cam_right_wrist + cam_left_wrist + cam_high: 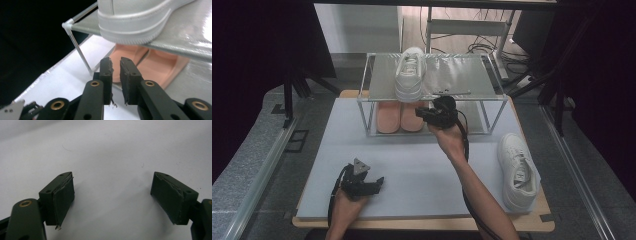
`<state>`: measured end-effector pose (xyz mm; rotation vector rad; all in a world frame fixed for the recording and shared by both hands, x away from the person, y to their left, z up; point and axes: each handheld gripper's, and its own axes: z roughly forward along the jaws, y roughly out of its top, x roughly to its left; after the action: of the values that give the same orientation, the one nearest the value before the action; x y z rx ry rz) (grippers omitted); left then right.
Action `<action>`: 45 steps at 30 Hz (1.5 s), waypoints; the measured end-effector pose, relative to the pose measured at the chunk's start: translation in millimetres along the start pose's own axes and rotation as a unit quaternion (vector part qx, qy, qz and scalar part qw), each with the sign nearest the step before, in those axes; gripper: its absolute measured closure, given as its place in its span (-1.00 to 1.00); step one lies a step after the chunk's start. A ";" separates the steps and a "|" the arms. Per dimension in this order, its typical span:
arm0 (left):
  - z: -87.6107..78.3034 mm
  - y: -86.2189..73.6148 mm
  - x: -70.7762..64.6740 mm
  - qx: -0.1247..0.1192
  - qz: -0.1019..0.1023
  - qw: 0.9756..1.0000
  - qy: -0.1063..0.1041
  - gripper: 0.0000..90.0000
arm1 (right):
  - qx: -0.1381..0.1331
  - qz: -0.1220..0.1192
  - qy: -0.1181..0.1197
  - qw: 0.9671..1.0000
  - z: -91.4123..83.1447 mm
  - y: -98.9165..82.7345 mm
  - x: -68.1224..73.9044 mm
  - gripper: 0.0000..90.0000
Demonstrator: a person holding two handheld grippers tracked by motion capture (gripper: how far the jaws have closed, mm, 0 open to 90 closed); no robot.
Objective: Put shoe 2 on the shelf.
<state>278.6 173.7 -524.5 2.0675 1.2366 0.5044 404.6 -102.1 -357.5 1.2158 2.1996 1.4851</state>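
A white sneaker (410, 74) sits on the top shelf of a small metal shoe rack (482, 96) at the far side of the counter (412, 170), its long axis running away from the person, heel toward the front rail. The right gripper (424, 113) hangs just below and in front of that heel, jaws nearly together with a thin gap and nothing between them; in the right gripper view (115, 65) the shoe's heel (135, 22) looms directly above and just beyond the tips, with a pair of pink slippers (150, 62) on the lower shelf straight ahead. The second white sneaker (518, 170) lies well apart, behind and to the right of this gripper near the counter's right edge, toe pointing away from the person. The left gripper (379, 182) rests low on the near left of the counter, jaws spread wide over bare surface (112, 170), holding nothing. The right hand is much the nearer to both sneakers.
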 end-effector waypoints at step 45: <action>0.1 -0.1 -1.4 -0.003 -0.001 1.000 0.004 -0.58 | 0.065 -0.069 -0.063 0.993 -83.3 -78.0 -30.6 0.06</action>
<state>277.9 172.5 -524.6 2.0615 1.2397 0.5154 335.7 -191.3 -392.9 1.1349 2.2749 1.1959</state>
